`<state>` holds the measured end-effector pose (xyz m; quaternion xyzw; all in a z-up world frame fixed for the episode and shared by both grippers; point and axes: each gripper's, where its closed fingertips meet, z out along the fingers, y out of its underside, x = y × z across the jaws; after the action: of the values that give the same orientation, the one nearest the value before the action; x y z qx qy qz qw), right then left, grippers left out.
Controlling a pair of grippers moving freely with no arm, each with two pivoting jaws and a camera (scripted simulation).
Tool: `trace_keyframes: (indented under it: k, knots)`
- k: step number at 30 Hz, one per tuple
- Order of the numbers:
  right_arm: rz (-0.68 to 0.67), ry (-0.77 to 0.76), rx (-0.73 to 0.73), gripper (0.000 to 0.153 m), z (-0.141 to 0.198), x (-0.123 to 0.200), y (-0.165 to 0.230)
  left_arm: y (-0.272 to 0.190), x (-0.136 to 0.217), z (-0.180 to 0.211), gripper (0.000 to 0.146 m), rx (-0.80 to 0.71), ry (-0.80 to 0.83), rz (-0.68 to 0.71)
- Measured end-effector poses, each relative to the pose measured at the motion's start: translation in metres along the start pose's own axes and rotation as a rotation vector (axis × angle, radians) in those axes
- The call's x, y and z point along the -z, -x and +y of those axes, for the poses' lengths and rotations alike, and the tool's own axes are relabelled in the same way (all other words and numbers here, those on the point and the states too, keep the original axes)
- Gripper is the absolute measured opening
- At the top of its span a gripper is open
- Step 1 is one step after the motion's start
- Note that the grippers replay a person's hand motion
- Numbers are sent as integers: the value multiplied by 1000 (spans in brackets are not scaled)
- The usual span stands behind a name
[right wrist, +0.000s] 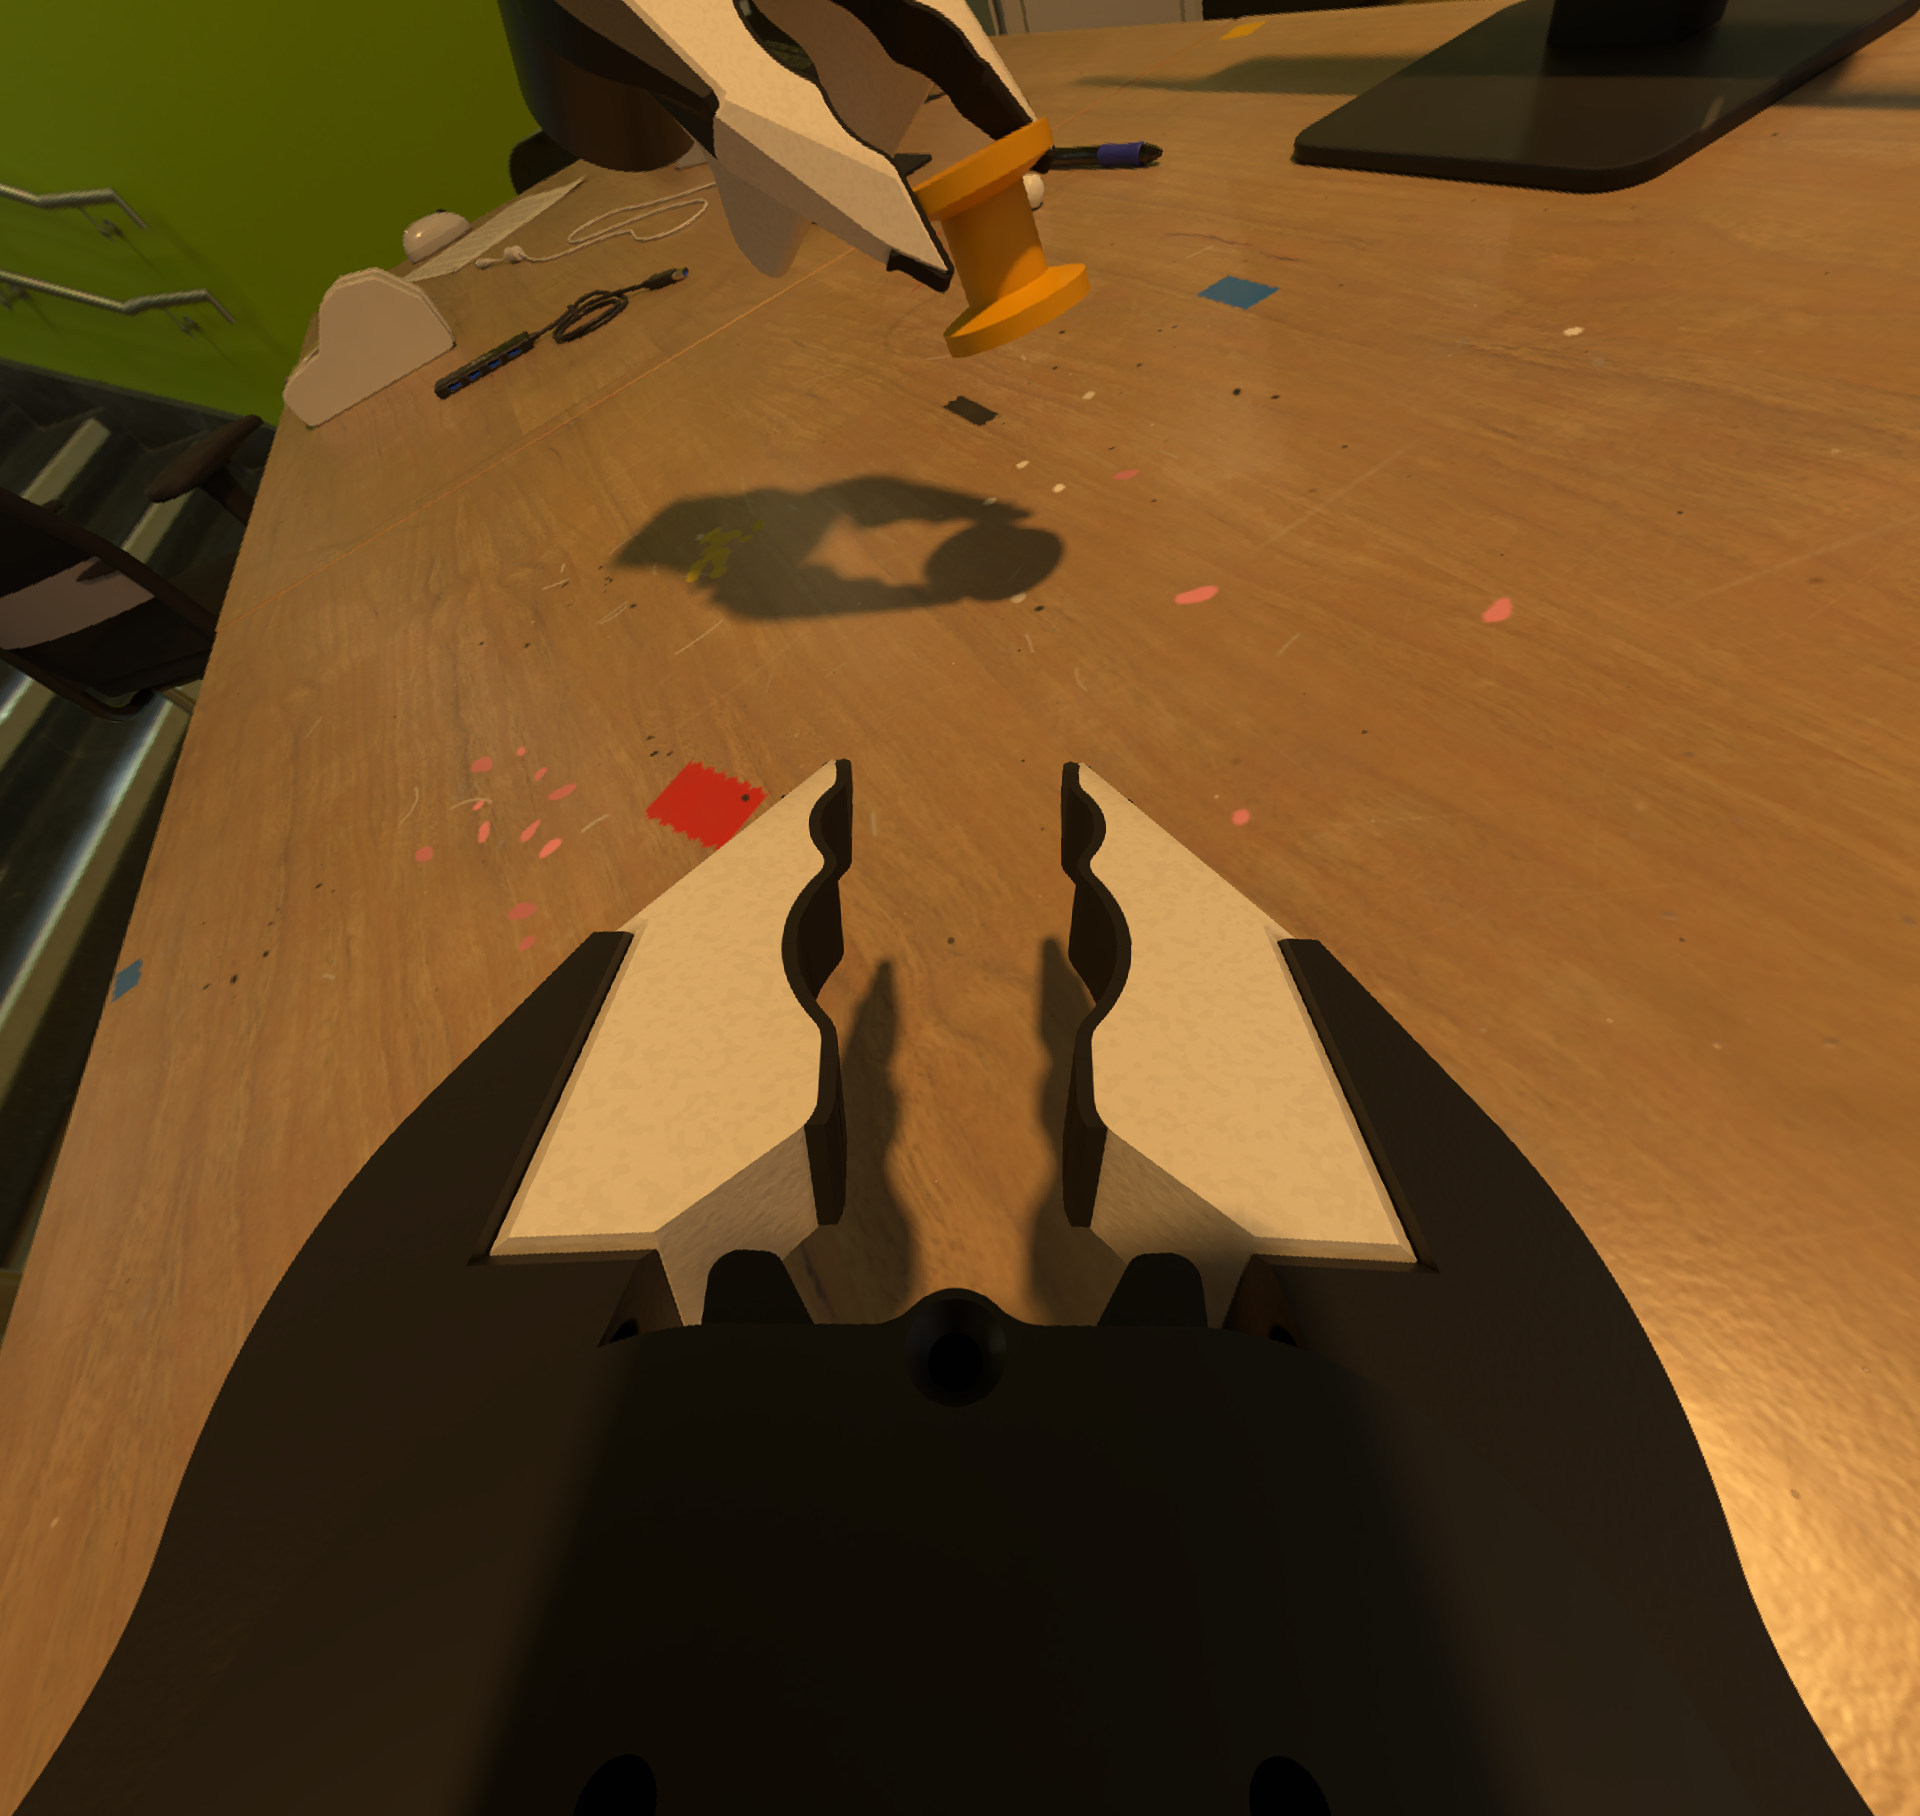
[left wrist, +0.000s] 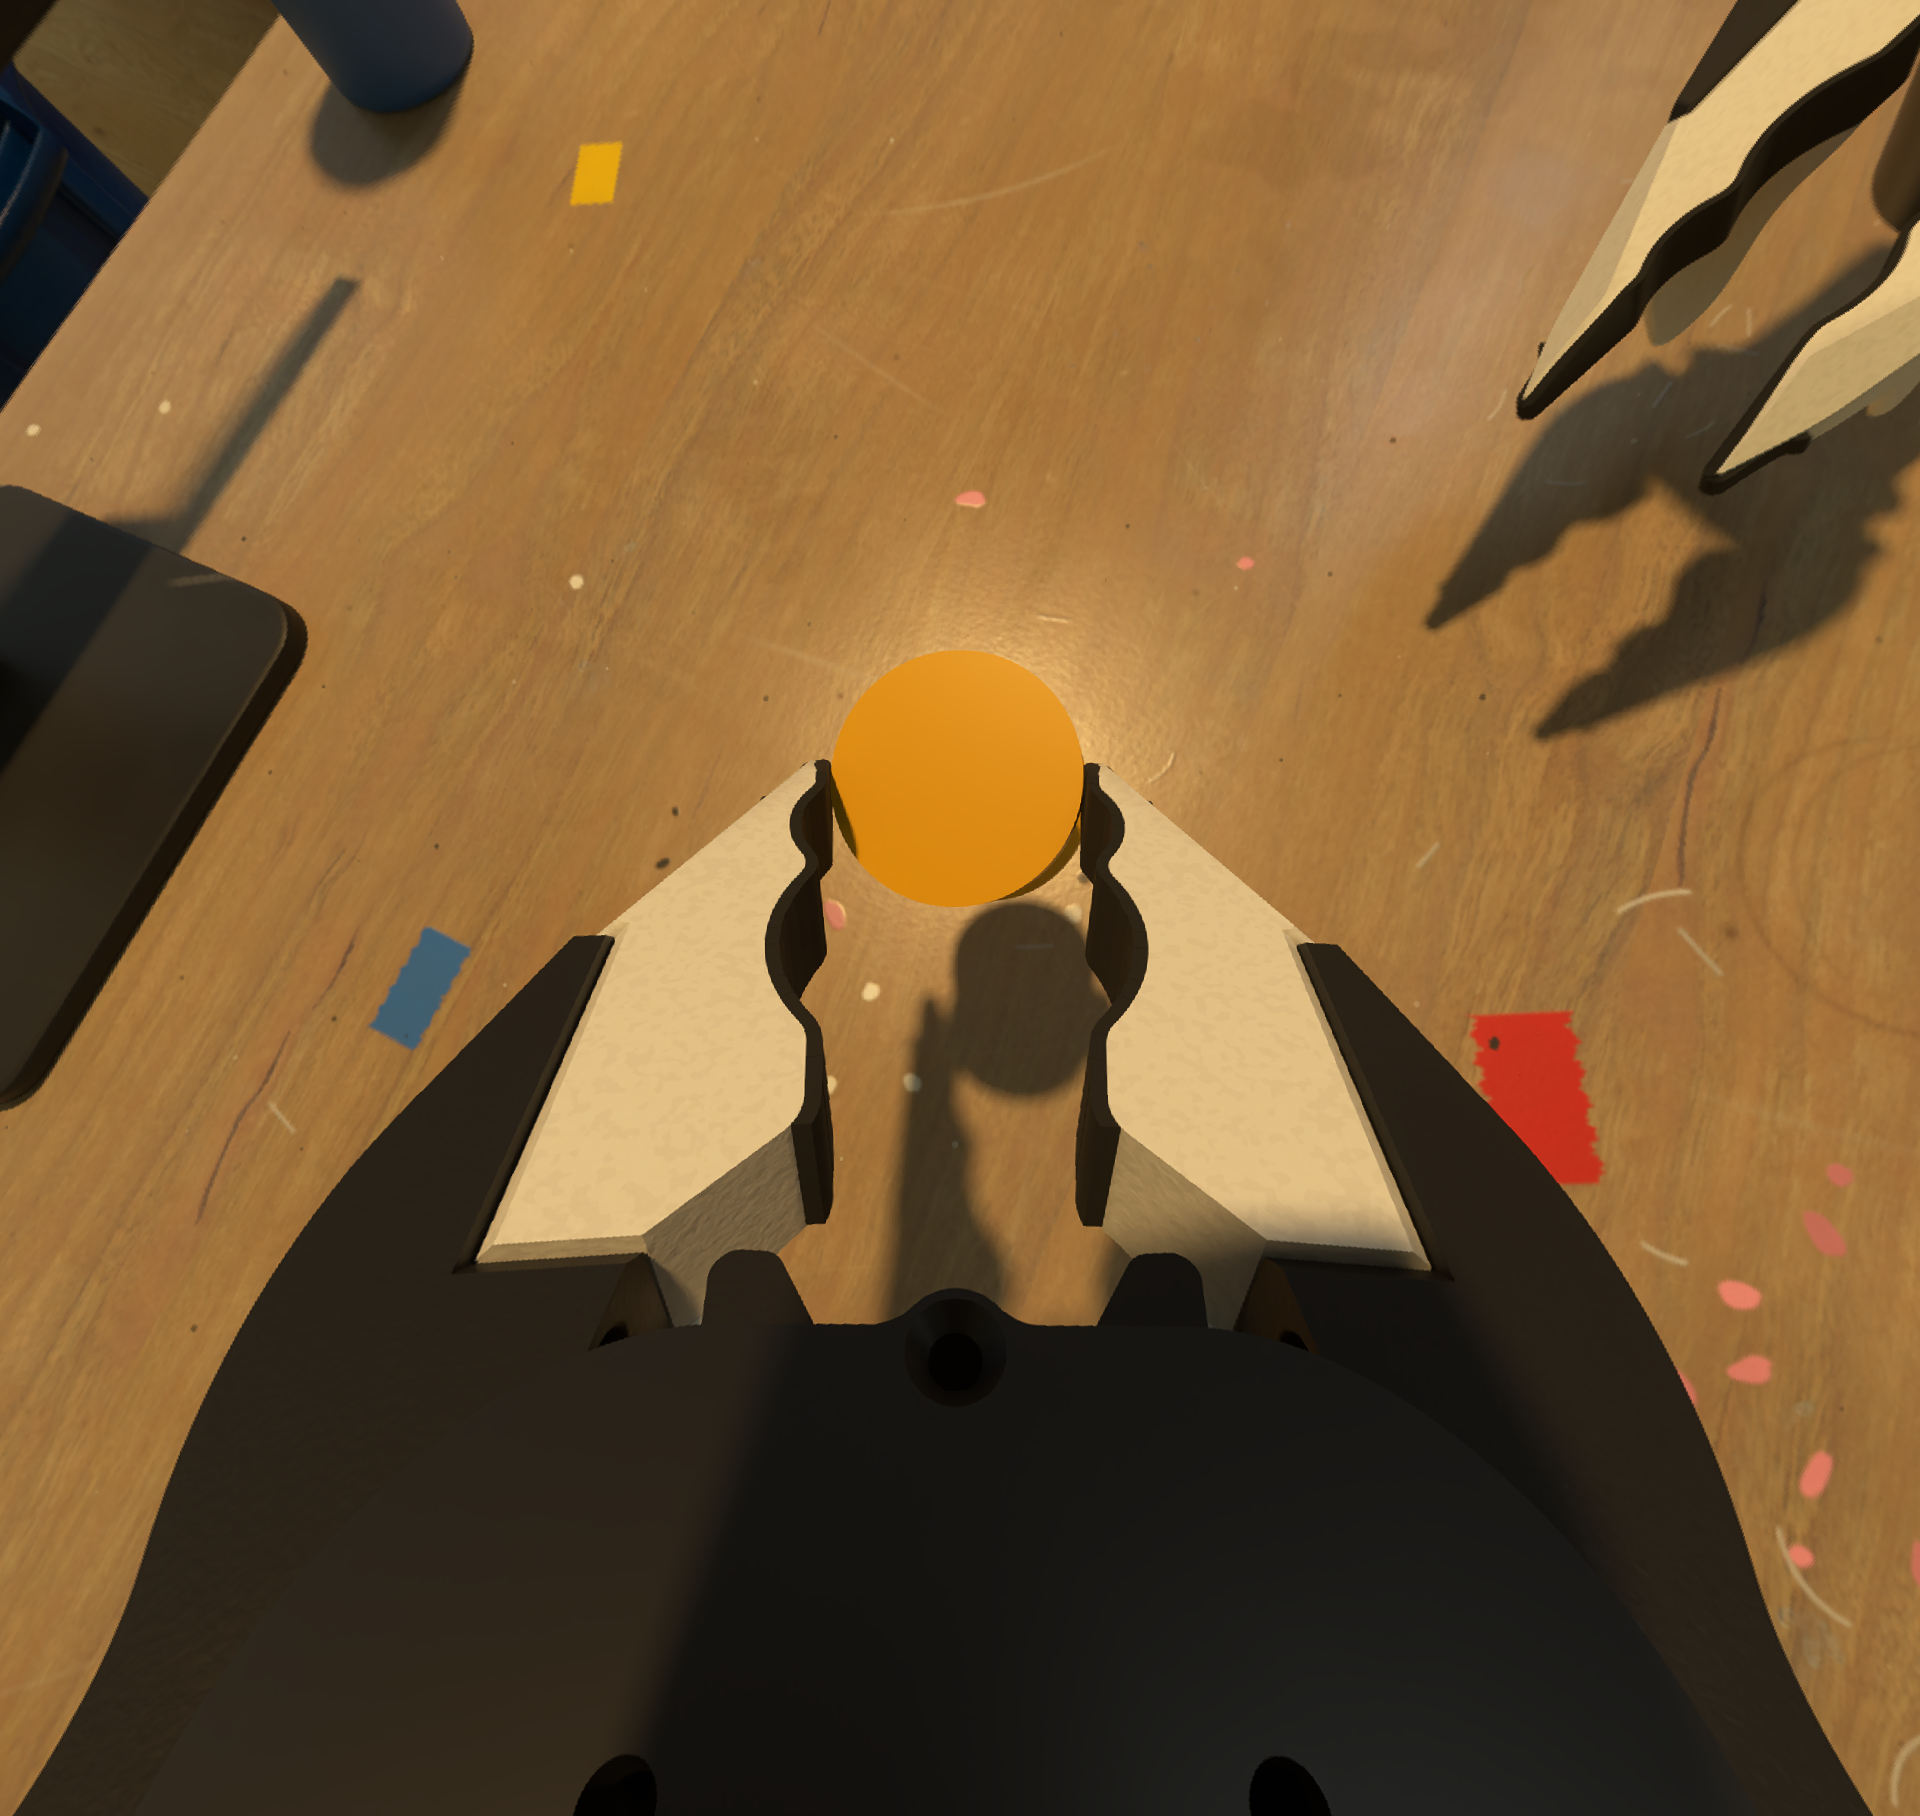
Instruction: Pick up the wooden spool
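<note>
The wooden spool (left wrist: pixel 956 779) is orange. In the left wrist view I see its round end flange between my left gripper's fingertips. My left gripper (left wrist: pixel 956 774) is shut on its top flange. In the right wrist view the spool (right wrist: pixel 1000 244) hangs tilted in the left gripper (right wrist: pixel 971 197), well above the wooden table (right wrist: pixel 1351 727), with its shadow on the wood below. My right gripper (right wrist: pixel 956 779) is open and empty, low over the table near its front. It also shows in the left wrist view (left wrist: pixel 1621 447) at the upper right.
A black monitor base (right wrist: pixel 1579 104) stands at the back right, also in the left wrist view (left wrist: pixel 114 758). A dark cylinder (left wrist: pixel 364 0) stands far left. A USB hub with cable (right wrist: pixel 540 338), a white block (right wrist: pixel 364 343), a pen (right wrist: pixel 1101 154) and a white cord lie at the back. Coloured tape patches (right wrist: pixel 707 802) dot the wood.
</note>
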<state>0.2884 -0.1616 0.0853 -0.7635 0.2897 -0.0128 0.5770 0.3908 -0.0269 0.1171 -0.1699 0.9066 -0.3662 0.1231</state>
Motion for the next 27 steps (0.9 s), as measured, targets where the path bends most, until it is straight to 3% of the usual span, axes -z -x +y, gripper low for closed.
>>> trace_keyframes:
  k: [12,27]
  knots:
    - [-1,7,-8,40,1,-2,-1,4,-3,4,48,44,62,-51]
    - [-9,12,-10,40,1,-4,0,-7,-9,11,48,36,105,-17]
